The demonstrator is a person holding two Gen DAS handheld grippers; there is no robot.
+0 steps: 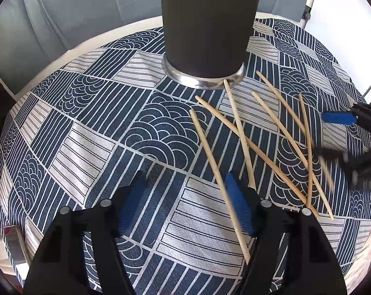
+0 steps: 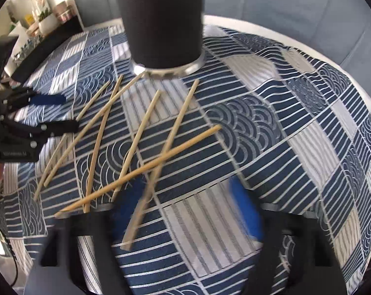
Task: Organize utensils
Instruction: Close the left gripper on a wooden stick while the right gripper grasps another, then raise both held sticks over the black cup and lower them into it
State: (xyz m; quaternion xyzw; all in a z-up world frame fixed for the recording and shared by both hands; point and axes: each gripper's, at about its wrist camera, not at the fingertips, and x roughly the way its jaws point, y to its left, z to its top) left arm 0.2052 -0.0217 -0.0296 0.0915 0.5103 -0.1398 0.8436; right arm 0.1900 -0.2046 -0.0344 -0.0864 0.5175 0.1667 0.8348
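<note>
Several bamboo chopsticks (image 1: 244,135) lie crossed on the blue-and-white patterned cloth; they also show in the right wrist view (image 2: 136,137). A tall dark tumbler (image 1: 207,24) with a steel base stands upright behind them, also in the right wrist view (image 2: 160,19). My left gripper (image 1: 185,201) is open and empty above the cloth, its right finger beside one chopstick. My right gripper (image 2: 187,209) is open and empty, low over the near chopstick ends. Each gripper shows in the other's view: the right one (image 1: 333,135) and the left one (image 2: 65,113).
The round table (image 1: 136,24) carries the patterned cloth (image 1: 99,127) and is backed by a grey sofa (image 1: 62,7). A shelf with small jars and plants (image 2: 42,12) stands at the far left of the right wrist view.
</note>
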